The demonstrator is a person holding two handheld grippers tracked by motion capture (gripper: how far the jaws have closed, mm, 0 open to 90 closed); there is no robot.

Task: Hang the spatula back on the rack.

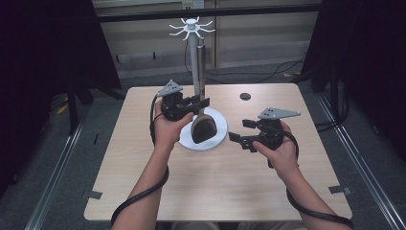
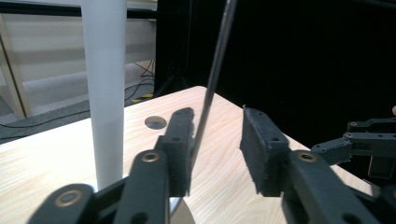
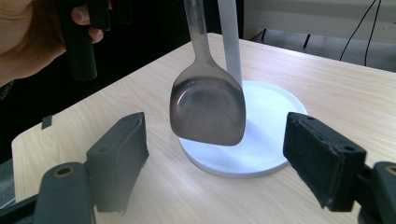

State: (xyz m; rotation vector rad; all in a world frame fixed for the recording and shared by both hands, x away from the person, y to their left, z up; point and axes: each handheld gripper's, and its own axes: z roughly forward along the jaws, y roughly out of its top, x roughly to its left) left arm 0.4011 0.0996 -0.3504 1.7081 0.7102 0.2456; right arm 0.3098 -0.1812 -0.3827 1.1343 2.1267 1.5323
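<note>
A metal spatula (image 1: 203, 129) hangs upright beside the white pole (image 1: 194, 62) of a utensil stand, its blade just over the round white base (image 1: 218, 120). My left gripper (image 1: 201, 103) is open around the spatula's thin handle (image 2: 215, 79). The handle runs close along one pad, and whether it touches I cannot tell. My right gripper (image 1: 238, 130) is open to the right of the base, apart from it. Its jaws point at the blade (image 3: 208, 107) with nothing between them. The right gripper view has the left hand (image 3: 28, 42) at top left.
The stand's head carries several white hooks (image 1: 191, 26). A small dark round disc (image 1: 245, 96) lies on the wooden table (image 1: 215, 191) behind the right gripper. Dark curtains flank the table, and cables lie on the floor behind it.
</note>
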